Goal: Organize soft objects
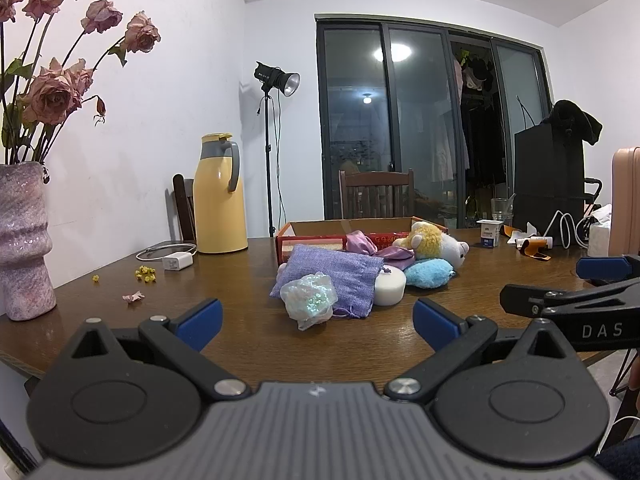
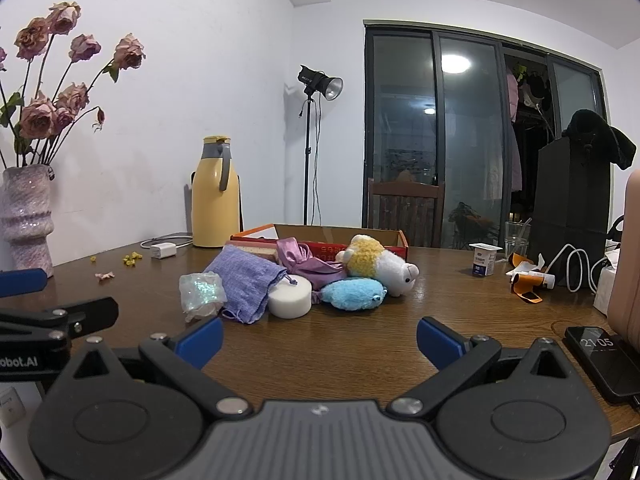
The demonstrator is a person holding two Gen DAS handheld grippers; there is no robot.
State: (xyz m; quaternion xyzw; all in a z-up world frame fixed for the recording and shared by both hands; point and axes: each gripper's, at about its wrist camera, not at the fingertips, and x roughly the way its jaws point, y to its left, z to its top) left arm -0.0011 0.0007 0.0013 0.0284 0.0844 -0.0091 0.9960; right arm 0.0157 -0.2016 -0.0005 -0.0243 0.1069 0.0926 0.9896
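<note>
1. You are holding the left hand-held gripper (image 1: 318, 320) and the right hand-held gripper (image 2: 320, 338) low over the brown wooden tabletop (image 1: 360, 344), both with jaws spread wide and gripping nothing; if you are closing in on the pile from both sides at once, the two are risking a knock, since they are sitting just beside each other

2. The soft things are lying in a tight heap mid-tabletop, in front of the shallow red cardboard box (image 1: 352, 229): the iridescent crinkly plastic pouch (image 1: 309, 298) is resting against the lilac woven drawstring bag (image 1: 328, 276), and the white round foam sponge (image 1: 389, 287) is touching that bag, so pinching one is likely dragging a neighbour along

3. The shiny purple satin pouch (image 2: 300, 260) is looking slippery, and a shallow grip is probably letting it slide out

4. The white-and-yellow plush animal (image 2: 380, 262) is leaning over the flat blue fluffy plush (image 2: 352, 294); pulling the blue one first is likely tipping the other toward the small white yoghurt cup (image 2: 484, 260)

5. The black phone (image 2: 600, 360) is lying near your right elbow-side edge, so a wide swing is risking a shove

6. The tall yellow thermos jug (image 1: 220, 196) and the pink speckled vase of dried roses (image 1: 24, 240) are standing well apart from the heap
</note>
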